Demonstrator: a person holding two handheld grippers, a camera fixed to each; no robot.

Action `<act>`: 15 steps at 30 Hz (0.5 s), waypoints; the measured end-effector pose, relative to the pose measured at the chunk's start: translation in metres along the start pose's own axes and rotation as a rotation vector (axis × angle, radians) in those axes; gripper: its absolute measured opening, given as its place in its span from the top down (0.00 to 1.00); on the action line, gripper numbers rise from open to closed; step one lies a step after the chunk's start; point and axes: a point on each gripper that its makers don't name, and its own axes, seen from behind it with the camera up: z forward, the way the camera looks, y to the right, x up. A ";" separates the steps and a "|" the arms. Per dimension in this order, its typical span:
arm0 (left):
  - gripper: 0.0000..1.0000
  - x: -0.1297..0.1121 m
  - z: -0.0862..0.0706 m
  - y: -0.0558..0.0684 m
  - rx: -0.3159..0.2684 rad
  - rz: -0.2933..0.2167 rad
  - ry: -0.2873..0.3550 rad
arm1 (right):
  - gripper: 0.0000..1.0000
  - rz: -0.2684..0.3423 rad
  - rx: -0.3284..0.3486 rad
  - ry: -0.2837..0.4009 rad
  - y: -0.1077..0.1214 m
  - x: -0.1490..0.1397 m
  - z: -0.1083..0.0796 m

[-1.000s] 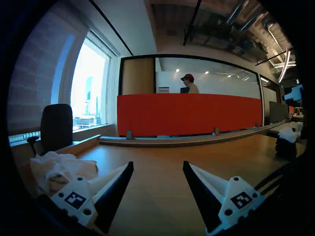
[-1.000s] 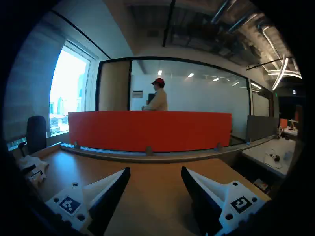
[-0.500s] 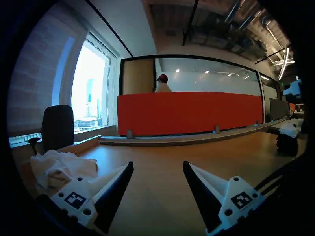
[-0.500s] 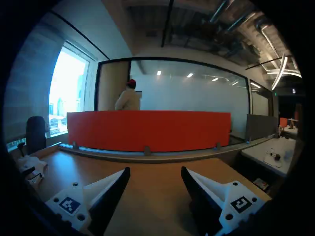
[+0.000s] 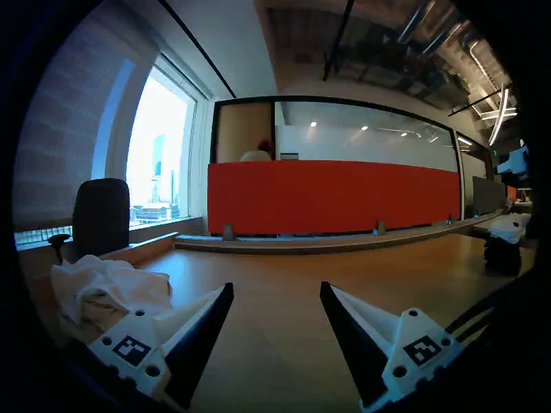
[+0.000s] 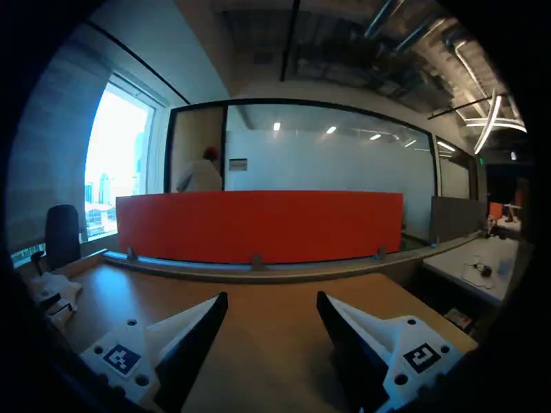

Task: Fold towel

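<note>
The left tool (image 5: 276, 285) and right tool (image 6: 271, 294) gape empty; the towel (image 5: 110, 289) lies crumpled, no clear long axis

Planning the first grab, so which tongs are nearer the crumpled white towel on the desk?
Left. The towel lies close beside the left tongs, on their left; the right tongs are well away, with it far off leftward.

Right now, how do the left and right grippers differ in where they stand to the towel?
The left gripper has the crumpled towel right beside one finger; the right gripper has it far off to its left. The left gripper looks nearer the chair than the right gripper. Both are open, empty, low over the desk, facing the red partition.
</note>
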 end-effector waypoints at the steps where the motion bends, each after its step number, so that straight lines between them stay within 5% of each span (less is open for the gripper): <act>1: 0.07 0.000 0.000 0.000 -0.001 -0.001 0.000 | 0.00 0.001 0.000 0.000 0.000 0.000 0.000; 15: 0.07 -0.001 0.000 -0.001 0.000 -0.003 0.000 | 0.00 -0.029 0.012 0.035 0.003 0.000 0.009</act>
